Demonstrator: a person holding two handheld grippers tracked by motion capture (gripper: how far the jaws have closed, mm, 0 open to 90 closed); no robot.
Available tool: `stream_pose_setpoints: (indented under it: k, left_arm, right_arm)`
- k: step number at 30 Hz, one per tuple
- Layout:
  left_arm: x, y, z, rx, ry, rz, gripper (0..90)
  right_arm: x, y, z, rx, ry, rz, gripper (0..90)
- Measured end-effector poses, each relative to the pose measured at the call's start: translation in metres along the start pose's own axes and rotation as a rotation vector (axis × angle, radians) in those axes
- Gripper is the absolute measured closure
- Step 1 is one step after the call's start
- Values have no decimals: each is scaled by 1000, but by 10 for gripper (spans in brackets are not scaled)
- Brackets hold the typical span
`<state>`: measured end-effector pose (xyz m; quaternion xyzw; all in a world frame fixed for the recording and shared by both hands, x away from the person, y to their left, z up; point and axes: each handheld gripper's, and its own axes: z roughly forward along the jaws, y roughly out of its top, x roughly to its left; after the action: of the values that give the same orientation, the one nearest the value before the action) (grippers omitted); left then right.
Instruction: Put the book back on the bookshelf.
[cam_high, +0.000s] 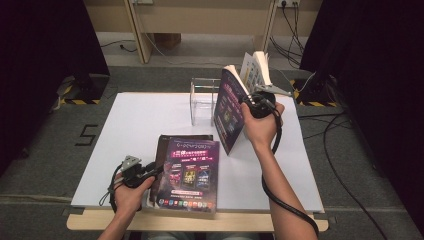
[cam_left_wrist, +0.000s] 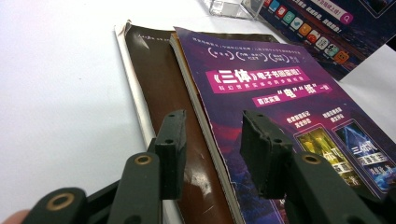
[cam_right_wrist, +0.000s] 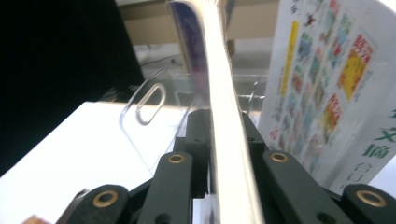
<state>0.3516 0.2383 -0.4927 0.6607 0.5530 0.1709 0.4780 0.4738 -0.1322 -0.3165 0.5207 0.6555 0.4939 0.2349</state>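
Right hand-held gripper (cam_high: 250, 97) clamped on the edge of a raised purple book (cam_high: 229, 107), held upright just beside a clear acrylic stand (cam_high: 204, 100). Left hand-held gripper (cam_left_wrist: 210, 149) jaws apart, straddling the edge of a purple magazine (cam_left_wrist: 280, 93) lying on a brown book (cam_left_wrist: 159, 74) on the white surface (cam_high: 135, 120).
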Motion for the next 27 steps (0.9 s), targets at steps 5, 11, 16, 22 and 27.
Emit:
stream_pose_setpoints:
  k: [5,11,16,22,27]
  left_arm:
    - [1,0,-1,-1,2,2,597]
    - [1,0,0,3,1,1,596]
    - [2,0,0,3,1,0,597]
    - [1,0,0,3,1,4,599]
    - [3,0,0,1,4,-1,600]
  right_arm:
    - [0,7,1,49,-20,-1,781]
    - [-1,19,12,116,-66,3,785]
    - [1,25,16,145,-86,3,826]
    - [2,29,16,99,-76,22,831]
    - [8,41,18,56,-74,1,832]
